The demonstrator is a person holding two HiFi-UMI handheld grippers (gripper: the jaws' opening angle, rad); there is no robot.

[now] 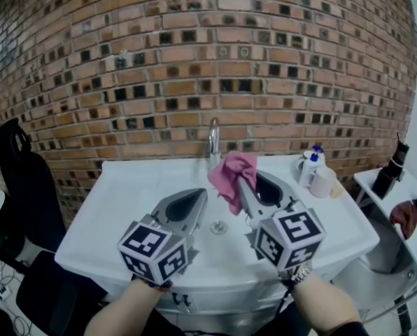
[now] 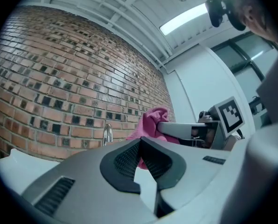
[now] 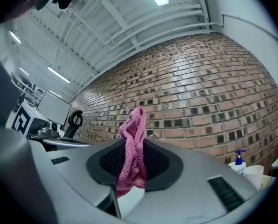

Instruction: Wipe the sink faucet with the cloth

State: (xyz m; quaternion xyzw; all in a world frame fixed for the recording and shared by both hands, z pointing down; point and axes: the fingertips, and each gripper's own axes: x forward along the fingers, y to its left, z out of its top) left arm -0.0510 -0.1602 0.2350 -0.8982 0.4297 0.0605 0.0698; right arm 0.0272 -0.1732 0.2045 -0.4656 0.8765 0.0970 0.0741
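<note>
Only the head view took in the whole white sink (image 1: 117,187), with its drain (image 1: 219,227) at the middle of the frame, the chrome faucet (image 1: 213,138) rising against the brick wall (image 1: 194,61), and a blue-topped spray bottle (image 1: 311,166) beside a white cup (image 1: 324,182) on the sink's right rim. A black chair (image 1: 19,180) stood at the frame's left edge. The two claw views looked upward instead and showed the white ceiling beams and a strip light (image 2: 185,17), which the head view did not reach. The right claw view also caught a monitor (image 3: 55,108) at its left. In the left claw view the faucet stood clear, left of centre. In the right claw view the cloth covered most of it. The cloth (image 1: 233,173) was pink and fluffy, bunched into a loose fold. In the head view it hung just right of and below the faucet, over the basin and apart from the metal. In the right claw view it stood up as a twisted strip from between the dark pads, with a tail drooping below them. The right claw (image 1: 245,179) was clamped on that cloth, its jaws pressed against both sides of the fabric. The left claw (image 1: 200,194) was closed with nothing in it, its pads meeting at the tip. It hovered over the basin to the left of the cloth, without touching it.
</note>
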